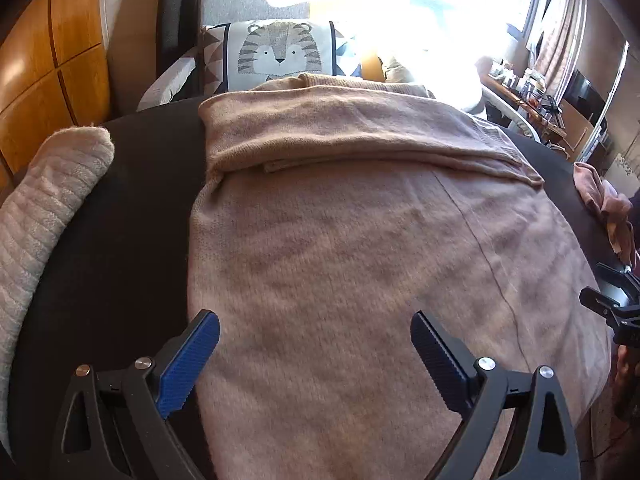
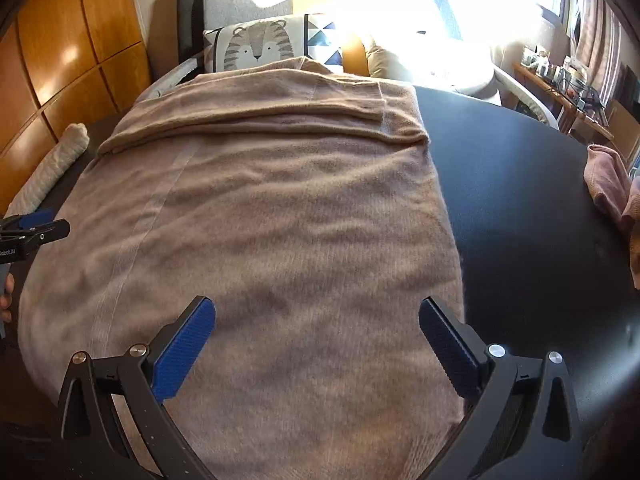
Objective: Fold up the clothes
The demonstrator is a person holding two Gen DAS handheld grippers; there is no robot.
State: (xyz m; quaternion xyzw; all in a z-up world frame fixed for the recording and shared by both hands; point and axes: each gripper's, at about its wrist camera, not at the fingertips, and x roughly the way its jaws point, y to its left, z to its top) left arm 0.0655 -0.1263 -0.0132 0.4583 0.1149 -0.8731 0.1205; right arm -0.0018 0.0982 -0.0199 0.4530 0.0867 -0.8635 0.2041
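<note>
I see the tan sweater [image 2: 280, 220] flat on the black table [image 2: 520, 200] (sleeves folded across). My left gripper [image 1: 314, 344] and right gripper [image 2: 318, 332] both hover released, grasping nothing.

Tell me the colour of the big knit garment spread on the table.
Light beige-tan, plain, no print. The knit garment shows best in the right wrist view.

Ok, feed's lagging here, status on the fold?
Both claws open: left claw, right claw. Tan sweater flat, sleeves folded across. Nothing in the way.

Tan knit sweater [image 1: 360, 240], flat, sleeves folded across
</note>
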